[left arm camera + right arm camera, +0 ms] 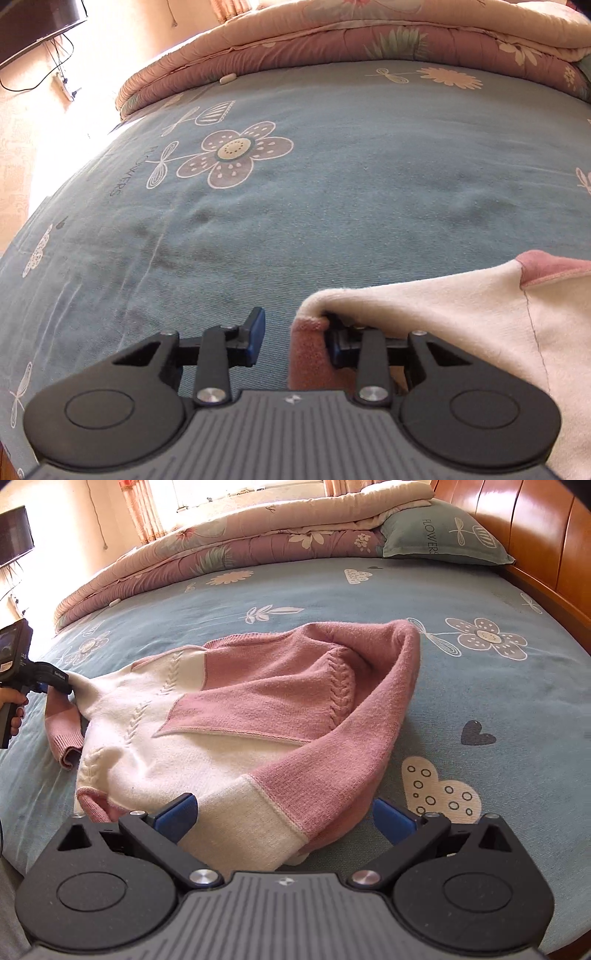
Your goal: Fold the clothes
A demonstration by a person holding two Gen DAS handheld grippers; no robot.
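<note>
A pink and cream knitted sweater (258,701) lies crumpled on the blue flowered bed sheet (480,709). One sleeve (280,812) runs toward me between the wide-apart blue pads of my open right gripper (286,816). At the sweater's left edge my left gripper (59,681) touches the cream fabric, which is drawn toward it. In the left wrist view the left gripper (295,338) stands open. The cream sweater (443,314) drapes over its right finger and hides that pad, and a pink cuff (306,350) hangs in the gap.
A folded pink flowered quilt (221,550) lies along the bed's far side, with a blue pillow (443,531) next to a wooden headboard (535,535). A person's hand (14,709) holds the left gripper. A dark screen (33,26) and cables hang on the left wall.
</note>
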